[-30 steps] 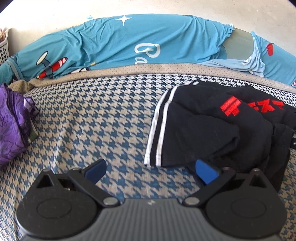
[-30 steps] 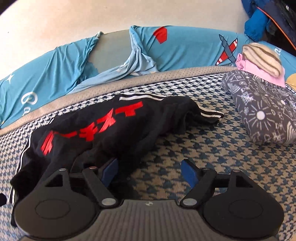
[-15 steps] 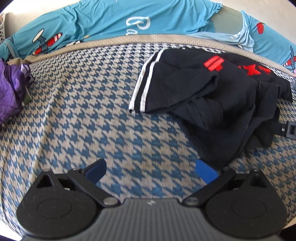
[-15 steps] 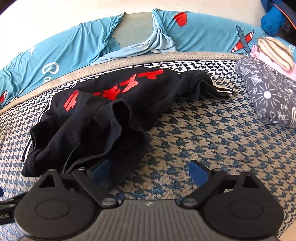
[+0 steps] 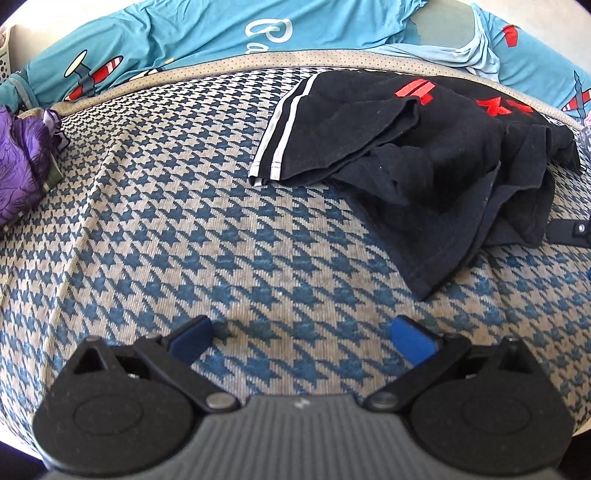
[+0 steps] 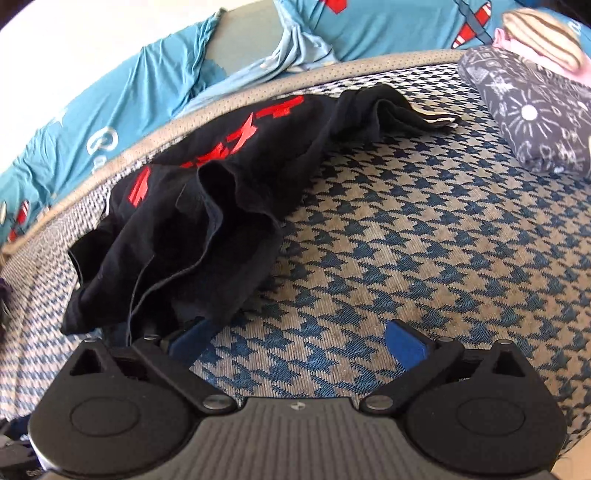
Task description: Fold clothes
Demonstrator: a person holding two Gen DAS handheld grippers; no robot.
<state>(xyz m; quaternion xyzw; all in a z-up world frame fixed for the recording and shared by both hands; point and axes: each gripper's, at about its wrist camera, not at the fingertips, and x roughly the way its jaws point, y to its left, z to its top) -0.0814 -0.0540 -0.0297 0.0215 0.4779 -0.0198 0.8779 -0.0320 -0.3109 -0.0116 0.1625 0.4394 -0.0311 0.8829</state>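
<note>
A crumpled black garment with red lettering and white side stripes lies on the houndstooth cover, up and right in the left wrist view. My left gripper is open over bare cover, well short of the garment's hem. In the right wrist view the same black garment lies bunched at left. My right gripper has its jaws still opening; nothing sits between them, and the garment's lower edge lies against the left blue pad.
A purple crumpled cloth lies at the left edge. A grey patterned folded bundle with a striped knit item sits at the right. A turquoise aeroplane-print sheet runs along the back.
Both grippers have drawn back toward the near edge, so the garment sits farther up in each view. The right jaws have spread wider, and the cloth once between them now lies beside the left pad.
</note>
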